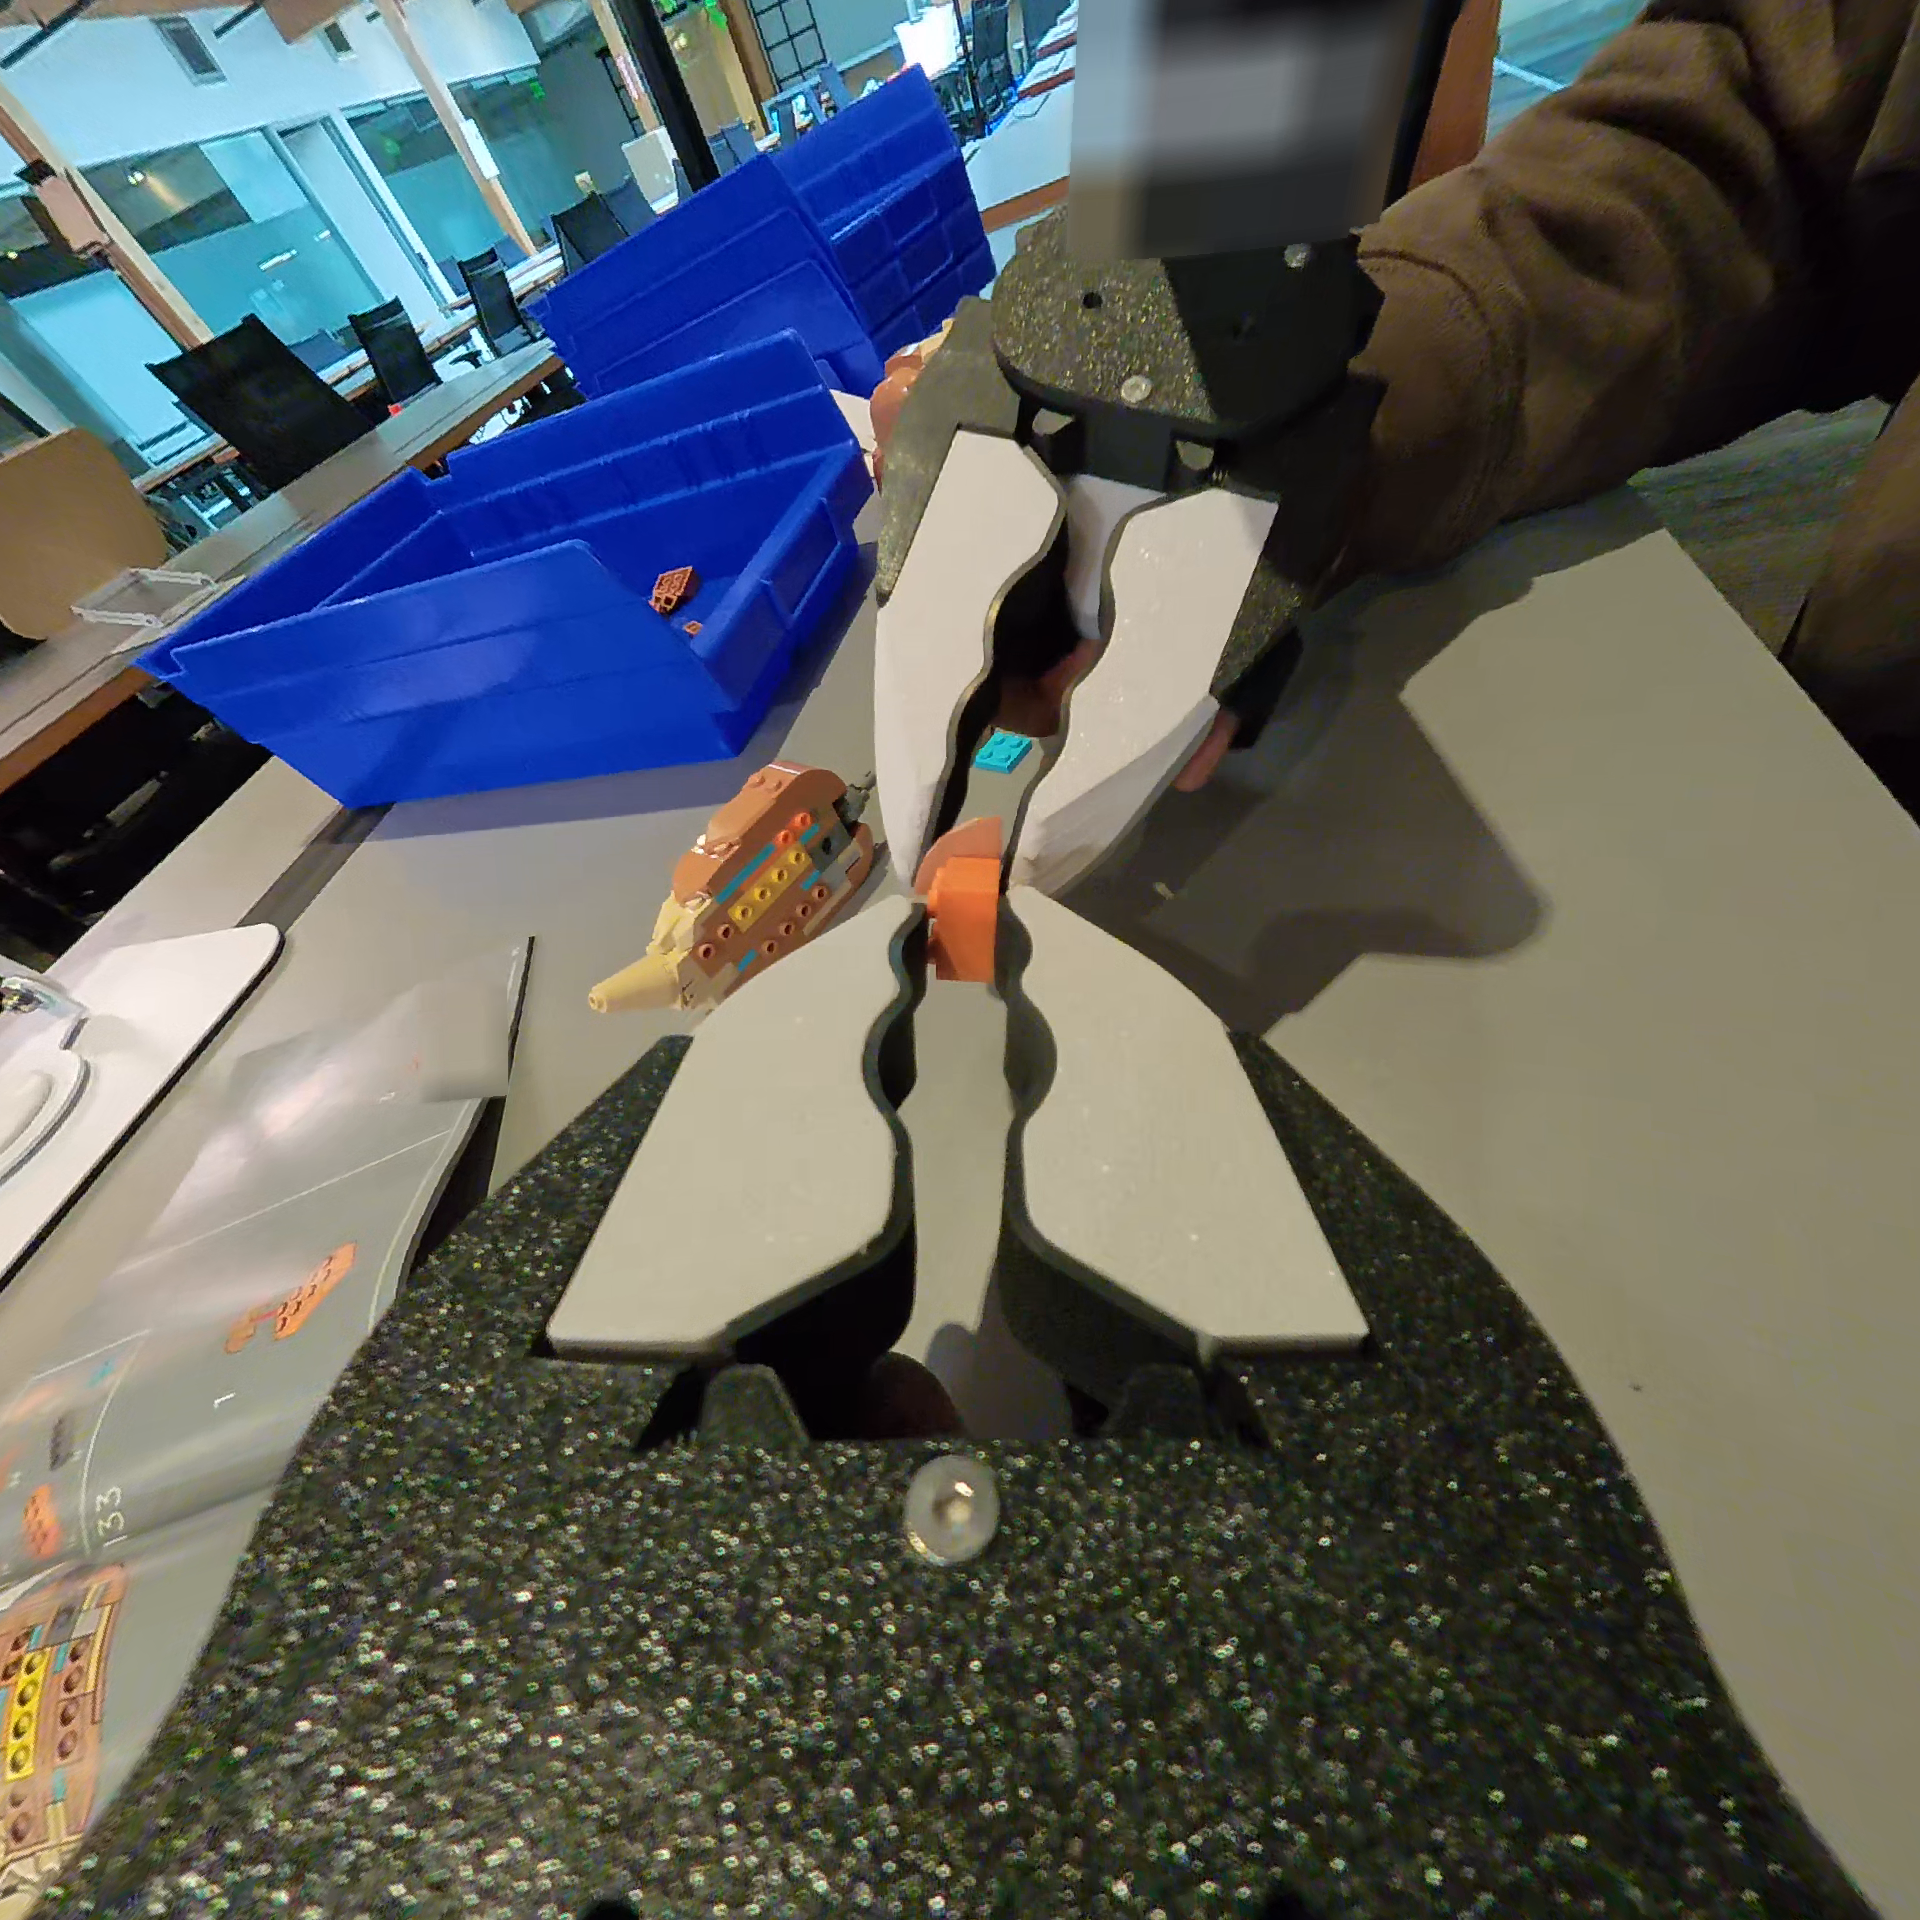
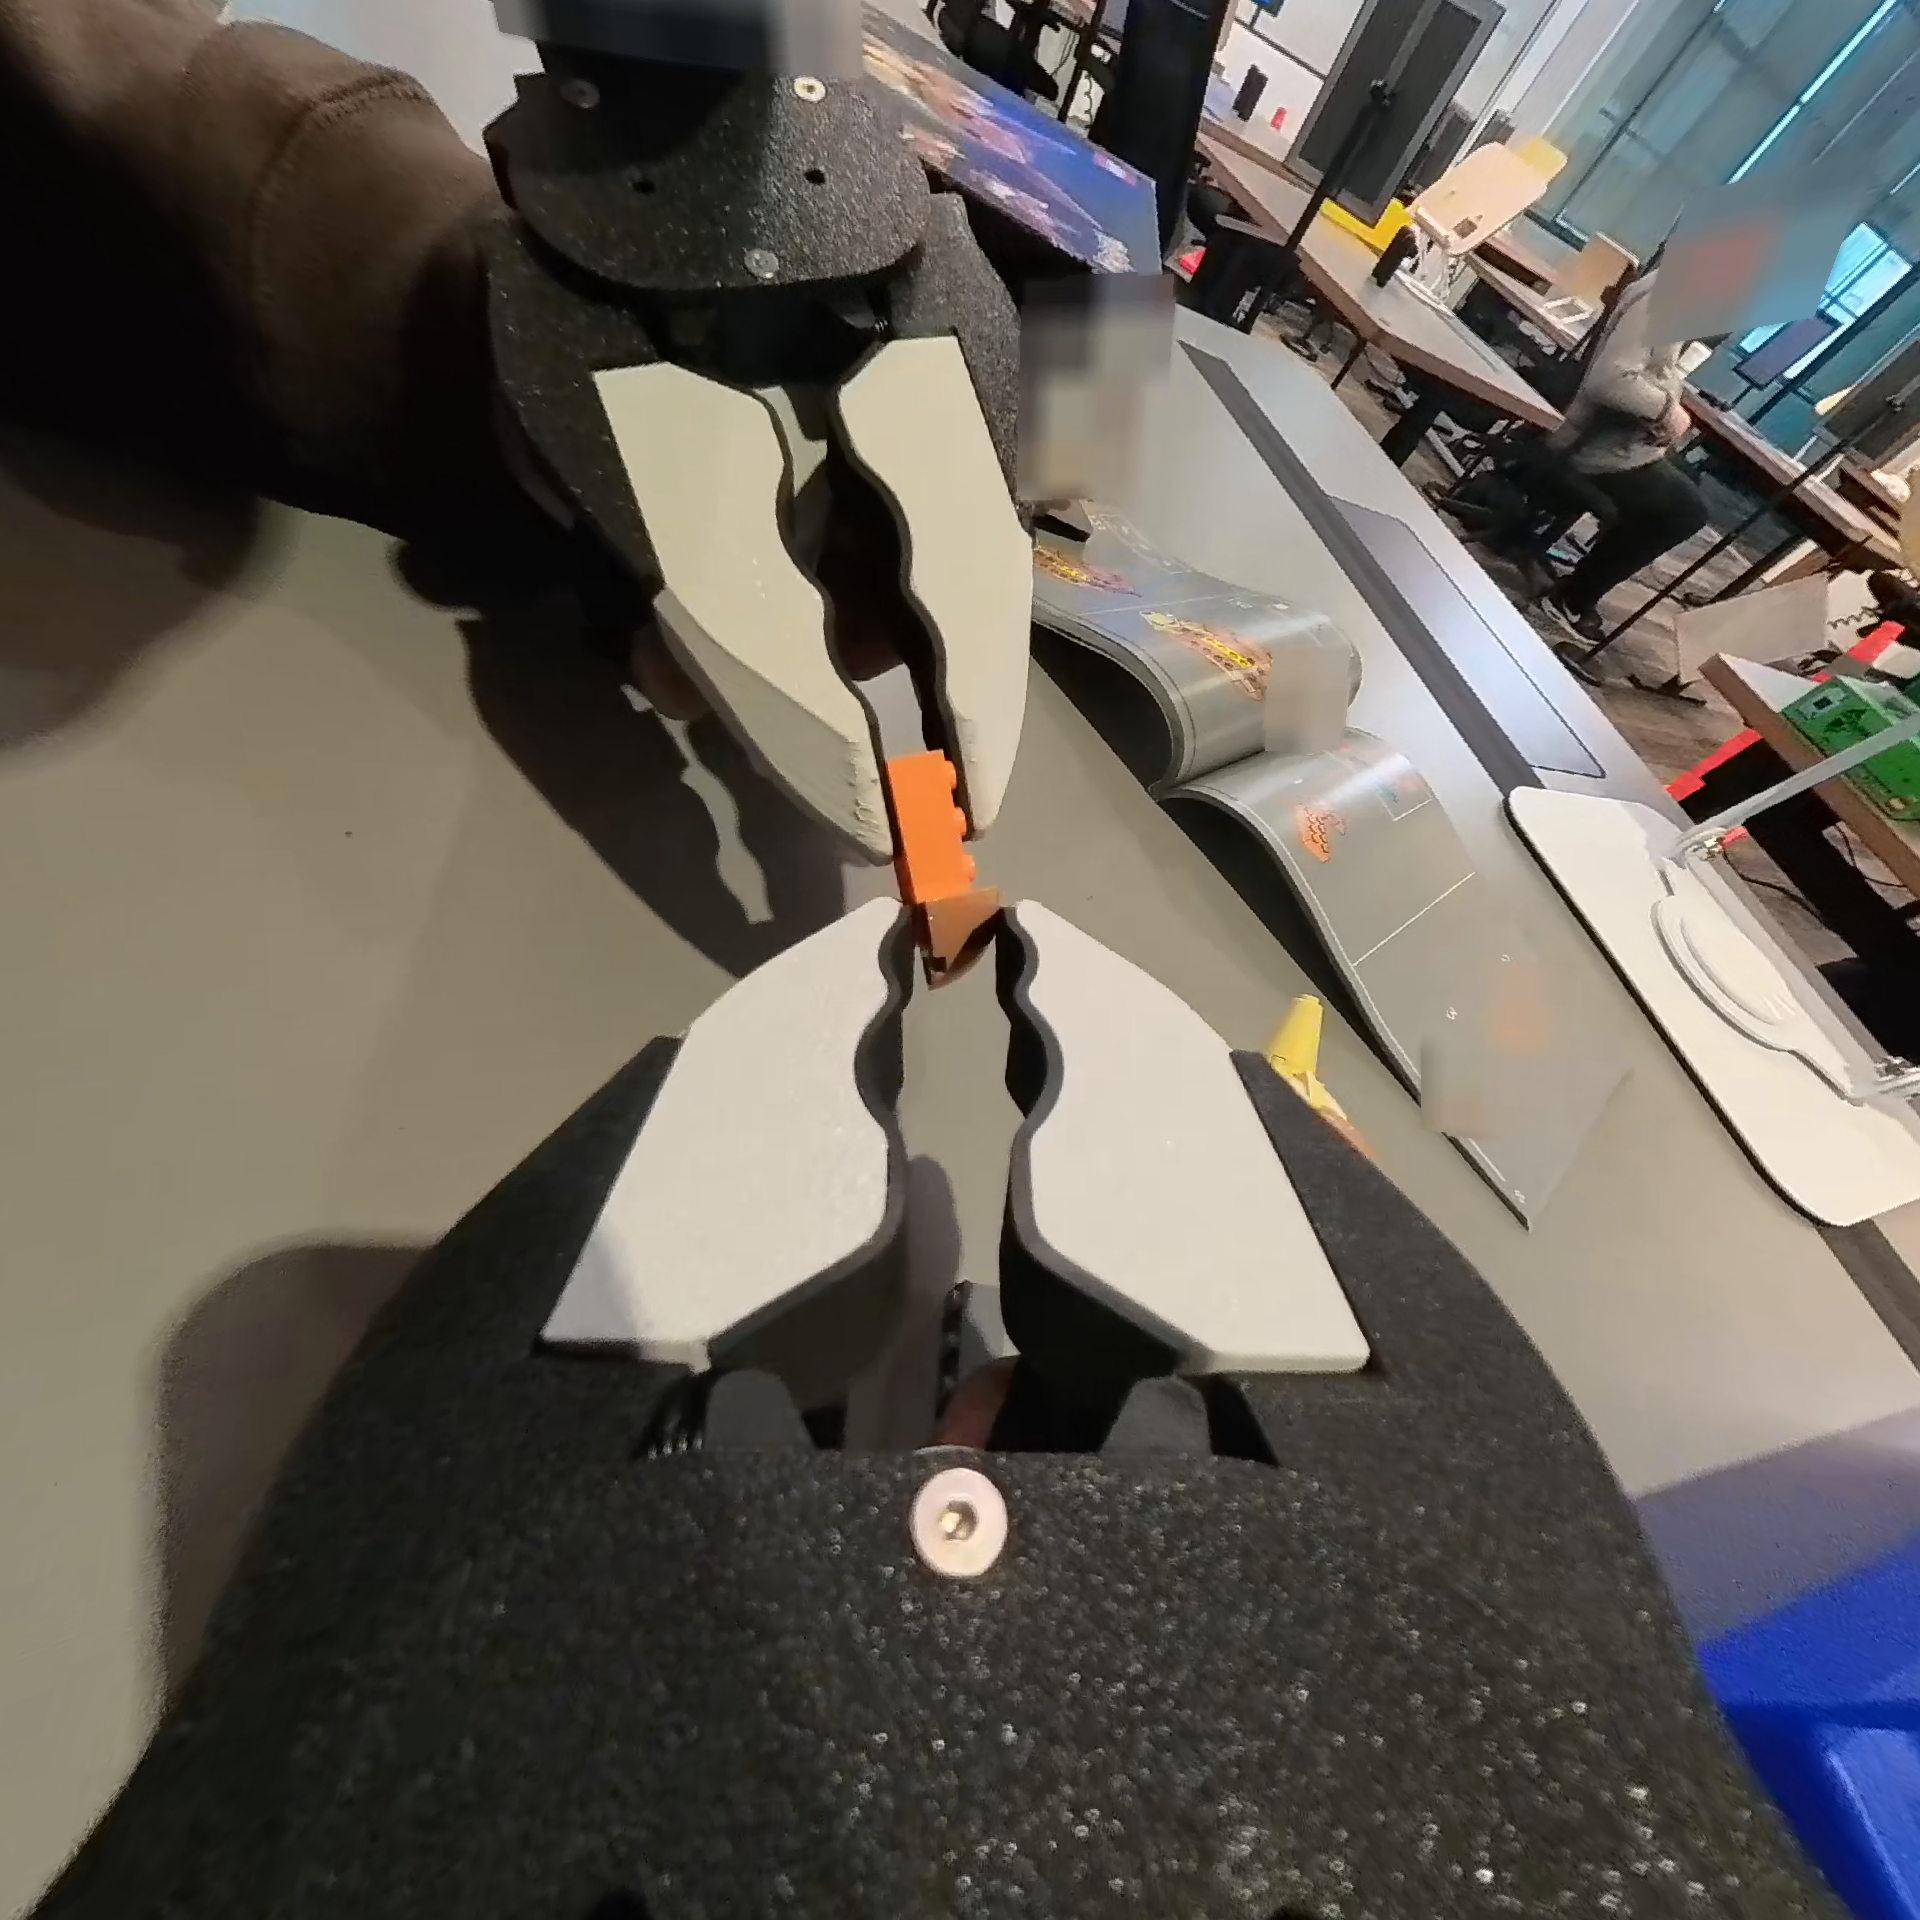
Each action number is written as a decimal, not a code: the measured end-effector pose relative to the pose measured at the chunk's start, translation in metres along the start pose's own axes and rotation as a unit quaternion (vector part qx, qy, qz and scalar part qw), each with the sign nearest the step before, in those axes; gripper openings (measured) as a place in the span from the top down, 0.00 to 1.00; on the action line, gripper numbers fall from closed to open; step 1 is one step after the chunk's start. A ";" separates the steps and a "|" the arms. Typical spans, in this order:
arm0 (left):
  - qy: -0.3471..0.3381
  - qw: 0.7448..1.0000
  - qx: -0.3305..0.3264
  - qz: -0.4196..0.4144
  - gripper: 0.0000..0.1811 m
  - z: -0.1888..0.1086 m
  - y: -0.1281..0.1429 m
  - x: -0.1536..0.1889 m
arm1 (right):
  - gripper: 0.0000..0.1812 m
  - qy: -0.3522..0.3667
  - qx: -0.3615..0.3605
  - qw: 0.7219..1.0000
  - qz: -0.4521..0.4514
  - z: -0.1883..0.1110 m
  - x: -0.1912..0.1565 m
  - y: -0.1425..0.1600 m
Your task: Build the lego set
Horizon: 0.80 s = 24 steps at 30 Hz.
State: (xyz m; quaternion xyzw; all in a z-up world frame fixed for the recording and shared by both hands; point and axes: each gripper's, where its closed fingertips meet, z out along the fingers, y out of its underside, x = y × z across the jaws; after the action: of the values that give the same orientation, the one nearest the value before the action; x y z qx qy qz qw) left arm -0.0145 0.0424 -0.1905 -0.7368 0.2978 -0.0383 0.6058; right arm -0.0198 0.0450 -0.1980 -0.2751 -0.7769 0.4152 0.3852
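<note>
Left gripper (image 1: 961, 914), grey-padded fingers on a black speckled body, nearly closed, tips pinching a small bright orange plastic brick (image 1: 964, 928). Meeting it tip to tip from the opposite side, the right gripper (image 2: 948, 914), same build, also narrowed to a slim gap and clamped on a small darker brown sloped plastic piece (image 2: 954, 935); brick and sloped piece touch, held just above the flat grey table (image 1: 1558, 1143). Left of the orange brick, resting on the table, a part-built brown, tan and yellow lego model (image 1: 743, 894) with teal accents. Just beyond the brick, seen between the right gripper's fingers, a small teal flat plate (image 1: 1003, 750). Farther left and behind the model, open blue plastic bins (image 1: 499, 665), one holding a small reddish-brown piece (image 1: 672, 589). An open grey instruction booklet (image 2: 1299, 748) lies on the model's side of the brick.
</note>
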 end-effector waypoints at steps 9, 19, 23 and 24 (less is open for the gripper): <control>-0.002 1.000 0.003 -0.001 0.93 0.001 -0.001 0.000 | 0.92 0.004 -0.001 1.000 -0.003 -0.001 0.001 -0.001; -0.032 0.993 -0.075 0.087 0.93 0.005 0.023 -0.003 | 0.80 -0.001 -0.048 0.998 0.030 0.002 0.001 0.016; -0.048 0.978 -0.141 0.148 0.93 0.008 0.043 -0.005 | 0.79 0.002 -0.078 0.996 0.049 -0.011 0.006 0.027; -0.048 0.974 -0.152 0.158 0.93 0.008 0.046 -0.005 | 0.79 0.004 -0.084 0.995 0.054 -0.015 0.007 0.030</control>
State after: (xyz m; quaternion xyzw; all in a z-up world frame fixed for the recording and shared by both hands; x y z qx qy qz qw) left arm -0.0335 0.0476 -0.2334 -0.7645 0.3836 0.1393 0.4989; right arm -0.0081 0.0721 -0.2160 -0.3494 -0.7915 0.3674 0.3412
